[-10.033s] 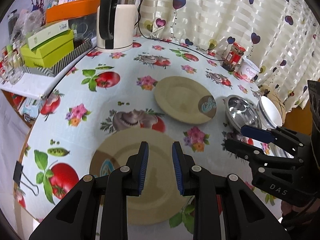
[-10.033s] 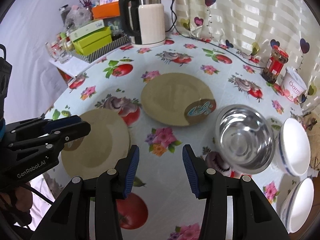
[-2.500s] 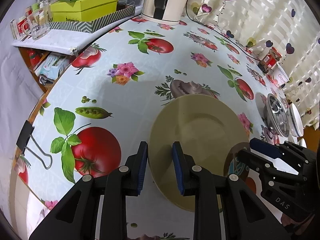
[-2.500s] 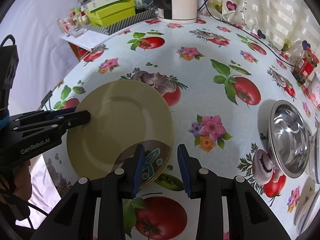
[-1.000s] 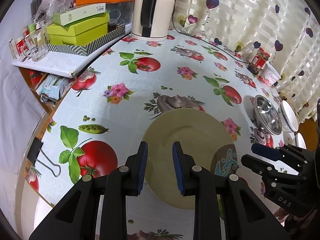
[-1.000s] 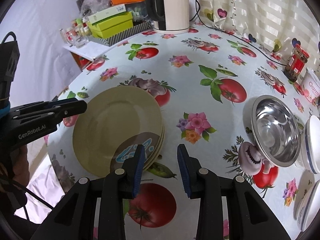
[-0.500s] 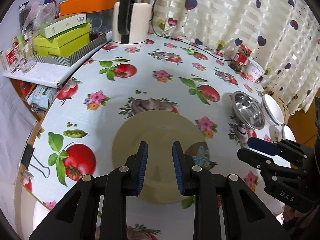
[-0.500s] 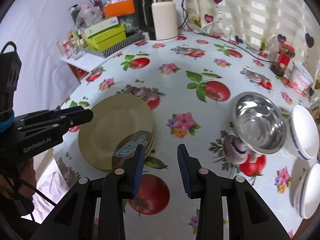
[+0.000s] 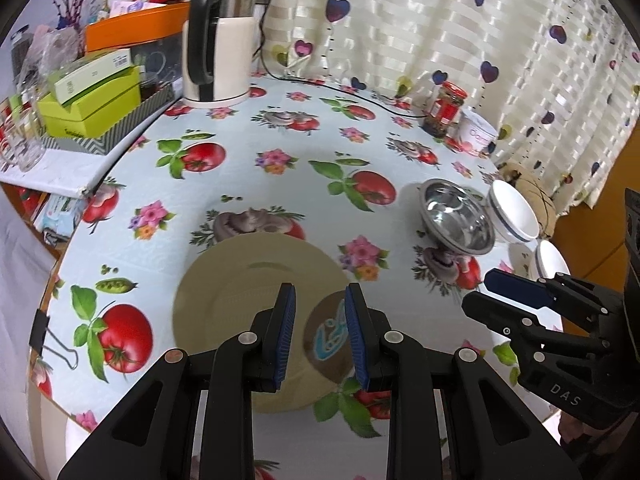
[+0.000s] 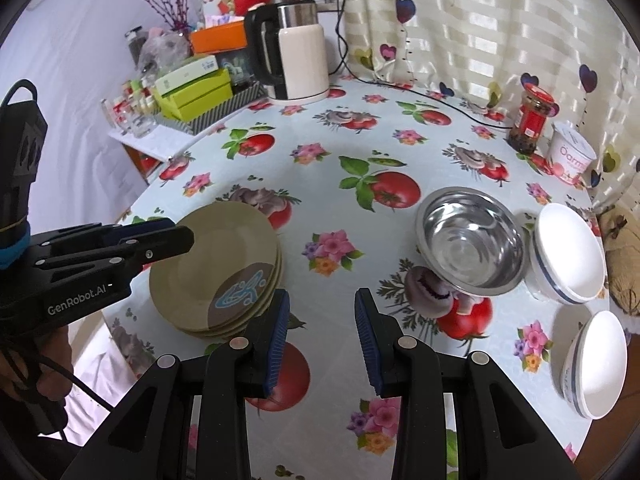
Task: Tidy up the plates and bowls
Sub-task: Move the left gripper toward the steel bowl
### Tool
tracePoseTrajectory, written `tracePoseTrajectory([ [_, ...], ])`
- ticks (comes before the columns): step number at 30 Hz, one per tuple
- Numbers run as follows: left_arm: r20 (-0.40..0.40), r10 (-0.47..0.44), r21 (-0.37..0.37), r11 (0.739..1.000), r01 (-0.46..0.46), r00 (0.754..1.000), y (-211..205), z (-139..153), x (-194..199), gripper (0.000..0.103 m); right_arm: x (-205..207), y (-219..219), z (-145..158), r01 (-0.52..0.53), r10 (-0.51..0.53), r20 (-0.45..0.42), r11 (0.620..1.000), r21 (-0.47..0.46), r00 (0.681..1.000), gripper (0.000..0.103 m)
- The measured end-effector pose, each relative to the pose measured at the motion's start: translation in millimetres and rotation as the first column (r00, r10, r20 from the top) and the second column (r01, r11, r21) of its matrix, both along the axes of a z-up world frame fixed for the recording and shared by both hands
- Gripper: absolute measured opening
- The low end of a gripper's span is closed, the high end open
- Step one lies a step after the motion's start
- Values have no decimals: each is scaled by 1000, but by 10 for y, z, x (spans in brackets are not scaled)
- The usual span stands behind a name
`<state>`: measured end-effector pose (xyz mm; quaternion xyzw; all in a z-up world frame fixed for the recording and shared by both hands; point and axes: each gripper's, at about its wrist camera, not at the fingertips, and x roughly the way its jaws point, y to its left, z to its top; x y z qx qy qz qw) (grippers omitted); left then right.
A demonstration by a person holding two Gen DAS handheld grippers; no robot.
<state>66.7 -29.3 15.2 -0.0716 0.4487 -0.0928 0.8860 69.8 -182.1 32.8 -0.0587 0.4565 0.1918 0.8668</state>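
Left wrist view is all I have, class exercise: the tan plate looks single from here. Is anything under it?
Observer: Yes. In the right wrist view the plate stack shows several rims layered at its edge.
Operator: The white bowl by the steel one, is it single?
Observer: That white bowl shows a second rim beneath, so it looks nested.
Operator: And my left gripper?
Observer: The left gripper hangs over the stack's far side, nothing between its jaws.

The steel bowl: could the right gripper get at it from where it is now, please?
Probably yes: the right gripper is open and empty, and only bare tablecloth lies between it and the steel bowl.
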Motion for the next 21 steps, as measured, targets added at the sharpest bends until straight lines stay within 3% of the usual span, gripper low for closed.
tracePoseTrajectory([
  [21,-26,-139,-32,990,138,990,-532,-16,333,26,140,-684,-29,179,-179,-10,983,32,984,33],
])
